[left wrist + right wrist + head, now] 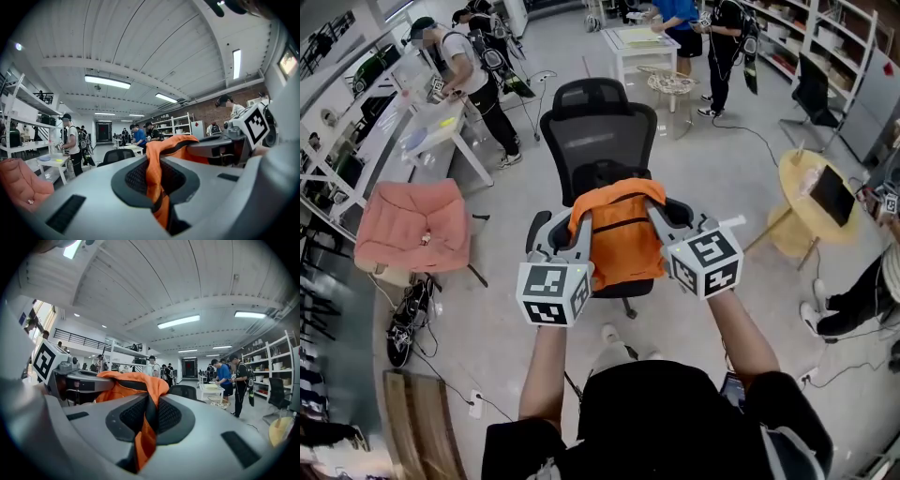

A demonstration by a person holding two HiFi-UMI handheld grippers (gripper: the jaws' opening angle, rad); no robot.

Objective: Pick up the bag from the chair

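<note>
Orange fabric is clamped in the left tool (157, 187) and the right tool (145, 425), one on each side of the bag (623, 239), over the chair (598, 131) seat. Best to raise both evenly so it clears the armrests.

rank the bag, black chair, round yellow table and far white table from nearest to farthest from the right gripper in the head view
From the right gripper:
1. bag: clamped in the gripper, at centre.
2. black chair: just beyond and beneath the bag.
3. round yellow table: off to the right.
4. white table: far end of the room, behind the chair.
</note>
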